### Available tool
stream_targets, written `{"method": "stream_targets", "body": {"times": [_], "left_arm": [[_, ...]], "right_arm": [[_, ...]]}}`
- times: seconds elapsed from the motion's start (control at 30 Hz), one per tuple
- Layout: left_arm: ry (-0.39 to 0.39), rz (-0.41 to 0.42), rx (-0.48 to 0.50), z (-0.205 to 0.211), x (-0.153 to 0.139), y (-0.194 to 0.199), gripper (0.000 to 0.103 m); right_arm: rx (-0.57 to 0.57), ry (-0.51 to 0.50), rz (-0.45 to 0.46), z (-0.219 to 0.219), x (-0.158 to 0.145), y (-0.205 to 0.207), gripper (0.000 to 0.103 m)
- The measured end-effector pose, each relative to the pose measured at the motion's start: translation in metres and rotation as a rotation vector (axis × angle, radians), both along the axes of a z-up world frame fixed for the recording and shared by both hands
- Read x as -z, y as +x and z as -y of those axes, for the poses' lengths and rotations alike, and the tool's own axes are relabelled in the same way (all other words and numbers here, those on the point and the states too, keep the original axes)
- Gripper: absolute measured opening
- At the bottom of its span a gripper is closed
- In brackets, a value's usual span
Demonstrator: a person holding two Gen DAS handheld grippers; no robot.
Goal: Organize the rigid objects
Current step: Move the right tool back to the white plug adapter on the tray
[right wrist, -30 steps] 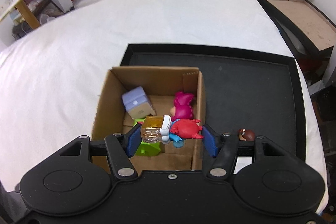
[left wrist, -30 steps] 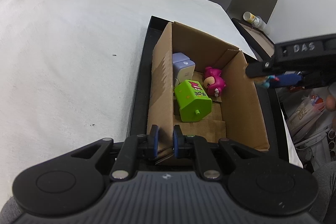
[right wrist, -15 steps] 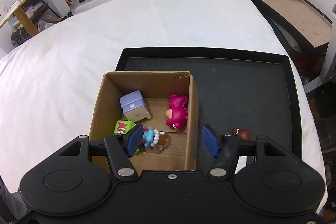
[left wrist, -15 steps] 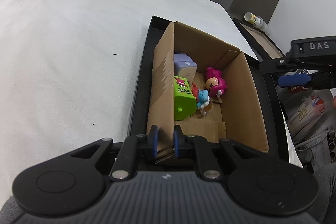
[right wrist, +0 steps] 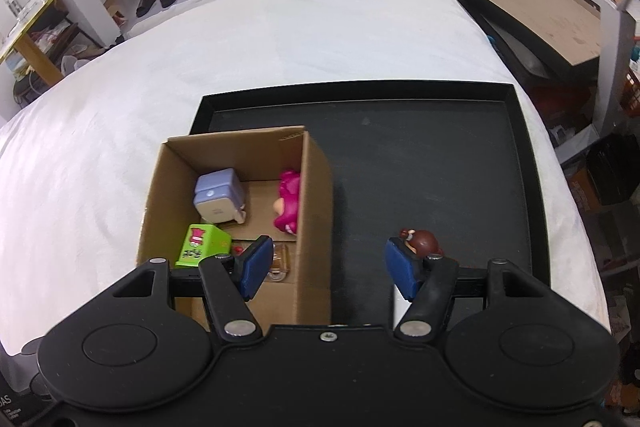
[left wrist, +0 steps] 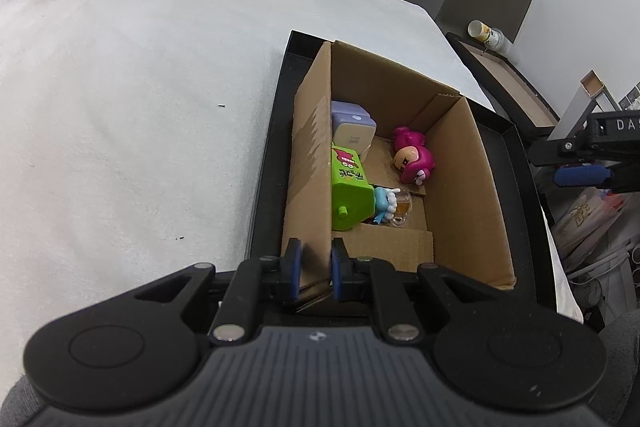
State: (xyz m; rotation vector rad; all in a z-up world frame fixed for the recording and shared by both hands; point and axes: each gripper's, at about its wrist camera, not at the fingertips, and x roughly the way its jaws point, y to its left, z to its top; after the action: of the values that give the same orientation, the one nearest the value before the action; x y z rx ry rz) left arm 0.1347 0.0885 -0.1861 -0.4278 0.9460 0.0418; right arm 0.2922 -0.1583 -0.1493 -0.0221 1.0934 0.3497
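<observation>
Left wrist view has your left gripper (left wrist: 313, 269) clamped on the near left wall of the cardboard box (left wrist: 460, 163), one blue pad on each side of the cardboard. That box is the landmark for everything else: it sits in the left part of the black tray (right wrist: 440, 163), which lies on the white cloth (right wrist: 280, 39). Inside the box, the lilac block toy (left wrist: 353, 131) is toward the far left corner, the green carton toy (left wrist: 350, 193) lies along the left wall nearer you, and the pink figure (left wrist: 412, 161) lies toward the right wall. The little blue figure with its clear cup (left wrist: 390, 205) is touching the green carton's right side, on the box floor (it looks tipped over, hard to say more). Your right gripper (right wrist: 328, 265) is spread wide with nothing between the pads, hovering above the box's near right corner, so the left pad sits over the inside and the right pad over the tray. Outside the box, to its right on the tray floor, the brown-haired figure (right wrist: 420, 241) stands just beyond your right pad, not touching the box.
</observation>
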Motion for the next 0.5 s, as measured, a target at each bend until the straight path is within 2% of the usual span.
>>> {"method": "stream_targets", "body": {"times": [0.27, 0.5], "left_arm": [[0.014, -0.003, -0.002, 0.002, 0.0, 0.0, 0.014], [0.022, -0.005, -0.004, 0.002, -0.001, 0.001, 0.014]], "right_arm": [[0.028, 0.021, -0.017, 0.025, 0.005, 0.005, 0.062], [0.061, 0.019, -0.05, 0.047, 0.02, 0.01, 0.068]]}}
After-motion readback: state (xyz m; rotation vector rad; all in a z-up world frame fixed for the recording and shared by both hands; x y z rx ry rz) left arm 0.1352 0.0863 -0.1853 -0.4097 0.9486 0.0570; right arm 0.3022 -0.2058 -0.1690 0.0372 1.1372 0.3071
